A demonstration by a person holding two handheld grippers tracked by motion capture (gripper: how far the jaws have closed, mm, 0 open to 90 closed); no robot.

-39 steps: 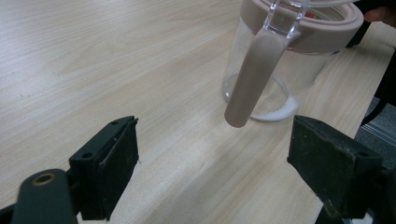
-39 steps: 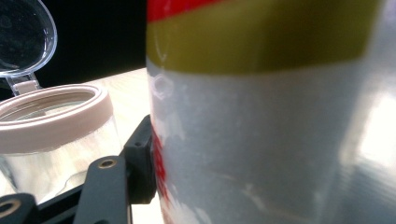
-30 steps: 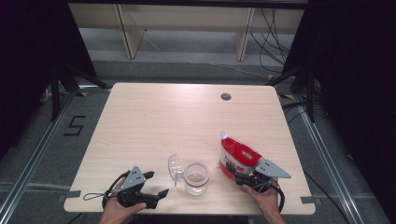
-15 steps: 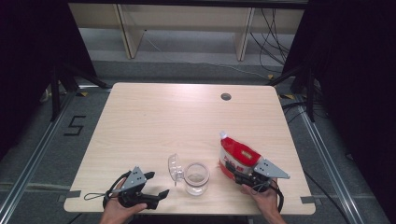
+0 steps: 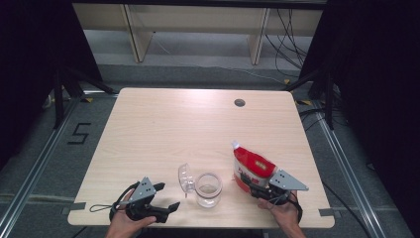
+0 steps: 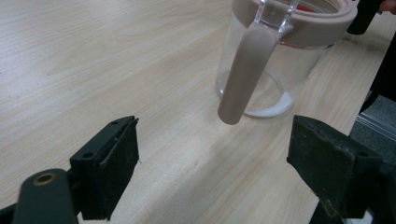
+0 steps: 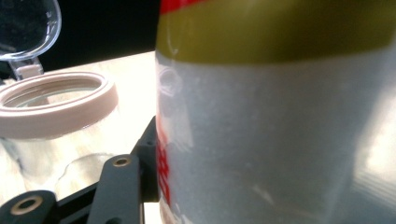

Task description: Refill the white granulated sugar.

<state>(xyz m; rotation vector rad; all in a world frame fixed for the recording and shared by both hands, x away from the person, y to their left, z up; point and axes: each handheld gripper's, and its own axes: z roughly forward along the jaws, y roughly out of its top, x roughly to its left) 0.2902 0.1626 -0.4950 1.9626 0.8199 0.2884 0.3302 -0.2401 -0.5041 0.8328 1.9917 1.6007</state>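
high view: since a second ago the right tongs [image 5: 250,186] have edged a little closer onto the base of the red and white plastic refill pouch [image 5: 251,166] with a white spout, and their jaws have just been closing, with the pouch between them. the pouch stands tilted on the pale wooden tabletop [image 5: 198,129], just ahead of the right tongs. the left tongs [image 5: 166,197] lie where they were, jaws spread wide and grasping nothing. the clear glass jar [image 5: 208,189] with a beige rim and a clear hinged lid [image 5: 185,177] thrown open sits between the two tongs, just to the right of the left tongs and just to the left of the right tongs, in the same spot as before.

left gripper view: the left tongs [image 6: 212,158] are released, with both black jaws far apart over bare tabletop [image 6: 93,60]. the jar [image 6: 280,60] stands just ahead of them and a little to the right, its beige clasp hanging down the near side, apart from the jaws.

right gripper view: the pouch [image 7: 280,121] sits right up against the camera, its side flush against the left black jaw. the other jaw is hidden behind it, so whether the grip is firm i cannot tell. the jar [image 7: 56,102] stands off to the left of these tongs, lid [image 7: 28,28] raised.
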